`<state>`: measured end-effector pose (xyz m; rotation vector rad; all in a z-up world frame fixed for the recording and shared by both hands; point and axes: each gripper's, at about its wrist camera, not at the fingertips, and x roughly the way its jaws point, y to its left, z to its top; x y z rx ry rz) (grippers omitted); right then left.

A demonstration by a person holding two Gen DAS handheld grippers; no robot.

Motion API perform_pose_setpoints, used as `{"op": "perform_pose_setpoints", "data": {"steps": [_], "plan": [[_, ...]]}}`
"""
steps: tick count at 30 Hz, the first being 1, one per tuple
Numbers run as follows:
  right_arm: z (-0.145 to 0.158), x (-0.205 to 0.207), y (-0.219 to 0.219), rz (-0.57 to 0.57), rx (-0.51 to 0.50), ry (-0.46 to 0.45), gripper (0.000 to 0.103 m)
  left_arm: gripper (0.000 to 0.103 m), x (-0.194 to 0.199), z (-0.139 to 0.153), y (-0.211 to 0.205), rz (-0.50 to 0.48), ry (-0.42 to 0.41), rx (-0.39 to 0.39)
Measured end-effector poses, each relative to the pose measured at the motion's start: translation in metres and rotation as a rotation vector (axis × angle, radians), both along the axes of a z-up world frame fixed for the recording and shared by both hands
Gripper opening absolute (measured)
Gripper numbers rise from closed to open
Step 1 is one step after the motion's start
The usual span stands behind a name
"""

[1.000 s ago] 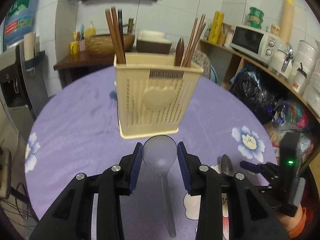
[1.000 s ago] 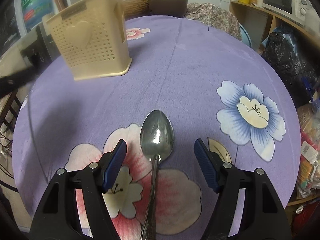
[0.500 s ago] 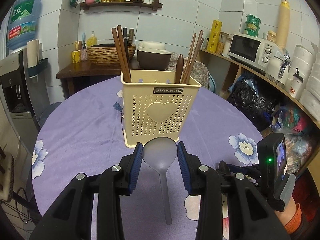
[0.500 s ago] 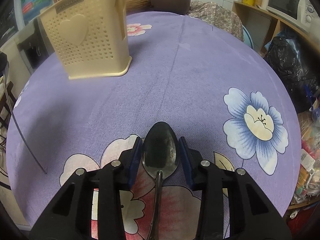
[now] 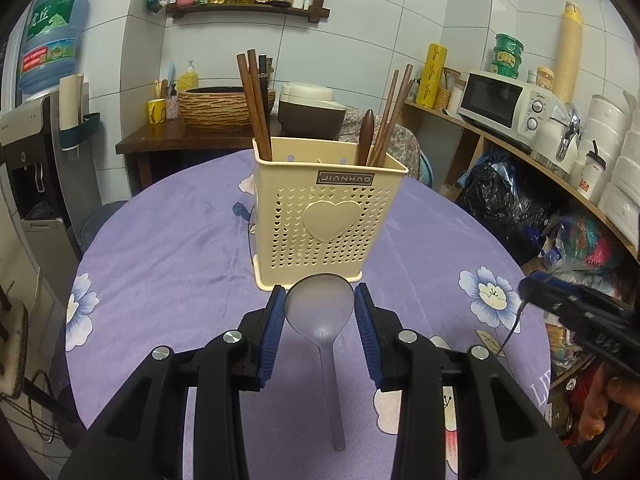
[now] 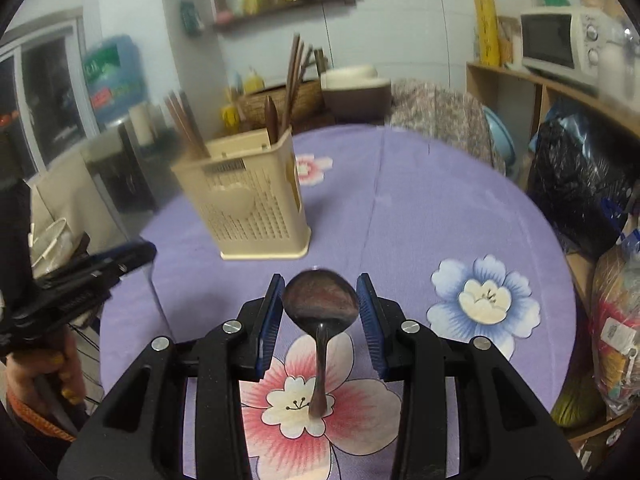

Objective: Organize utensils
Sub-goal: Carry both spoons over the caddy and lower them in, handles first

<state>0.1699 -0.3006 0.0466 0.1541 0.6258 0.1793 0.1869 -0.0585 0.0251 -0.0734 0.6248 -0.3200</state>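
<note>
Two spoons in play, one in each hand — the metal spoon [image 6: 320, 304] sits bowl-up between the blue pads of the right gripper [image 6: 320, 300], its handle hanging down over the pink flower on the purple tablecloth [image 6: 440, 208], clear of the cloth by the look of it. Those jaws have just been closing, and now the pads [image 6: 273, 312] press on either side of the bowl, a firm pinch. Over on the other side, the left gripper [image 5: 320, 312] has a translucent grey plastic spoon [image 5: 320, 312] caught the same way, pads tight against the bowl's edges, handle dangling toward the table. So the picking up looks done, and the step in hand reads as the carry to the cream utensil holder [image 5: 326, 216], which stands upright on the cloth just ahead of the left gripper and further off to the left in the right wrist view. Chopsticks [image 5: 252, 100] already poke from its back corners, along with a dark wooden handle [image 5: 365, 136], so the front of the holder looks the freer place. What the next move calls for, as I judge it — lift each spoon above the rim, tip the handle down into an open section, and only then let the pads part. The right wrist view is blurred, so exact clearance from the holder is hard to call.
</note>
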Motion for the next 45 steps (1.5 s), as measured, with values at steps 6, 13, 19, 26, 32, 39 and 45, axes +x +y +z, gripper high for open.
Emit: {"op": "perform_pose_setpoints", "data": {"steps": [6, 13, 19, 26, 32, 39, 45], "plan": [[0.003, -0.001, 0.006, 0.012, 0.005, -0.035, 0.038, 0.036, -0.003, 0.001, -0.001, -0.004, -0.012, 0.002], [0.004, 0.004, 0.011, 0.025, -0.002, -0.043, 0.038, 0.036, -0.003, 0.004, 0.001, -0.018, -0.023, -0.002], [0.010, 0.012, 0.020, 0.059, -0.006, -0.056, 0.038, 0.036, 0.001, 0.015, 0.005, -0.042, -0.035, -0.021], [0.068, 0.039, 0.035, 0.102, 0.008, -0.175, 0.038, 0.036, 0.017, 0.075, 0.011, -0.070, -0.140, -0.038], [0.146, 0.079, 0.051, 0.087, -0.004, -0.324, 0.038, 0.036, 0.047, 0.149, 0.013, -0.013, -0.294, -0.040], [0.148, 0.124, 0.069, 0.060, -0.036, -0.339, 0.038, 0.036, 0.084, 0.150, 0.002, 0.041, -0.337, -0.013], [0.088, 0.150, 0.076, 0.060, -0.050, -0.244, 0.038, 0.036, 0.095, 0.100, -0.003, 0.037, -0.280, 0.015]]}}
